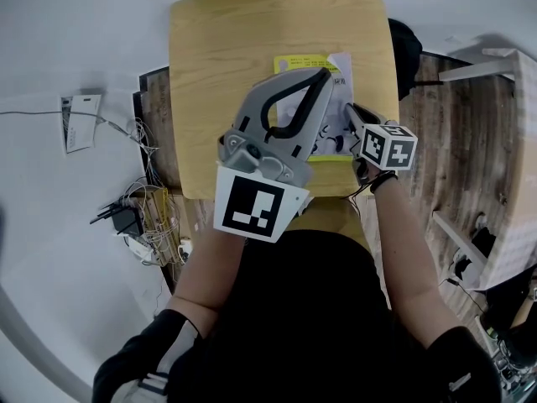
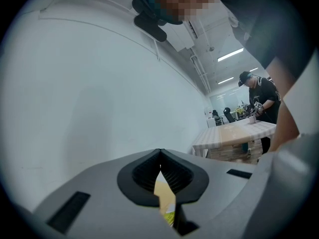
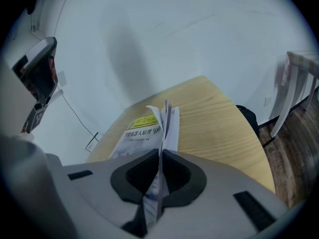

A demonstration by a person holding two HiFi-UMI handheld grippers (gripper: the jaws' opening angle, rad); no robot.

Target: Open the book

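The book [image 1: 304, 62], white with a yellow band at its far end, lies on the wooden table [image 1: 218, 57]. My right gripper [image 1: 347, 107] is at the book's right edge, shut on a thin sheaf of its leaves. In the right gripper view that sheaf stands up on edge between the jaws of the right gripper [image 3: 160, 153], with the printed cover of the book [image 3: 142, 131] sloping away to its left. My left gripper [image 1: 321, 78] hangs high above the book, close to the head camera. In its own view the left gripper [image 2: 159, 153] has tips that meet on nothing.
Cables and a power strip [image 1: 138, 217] lie on the floor left of the table. White furniture [image 1: 495, 65] stands at the right, and a black object [image 1: 407, 53] sits by the table's right edge. Another person [image 2: 259, 98] works at a distant table.
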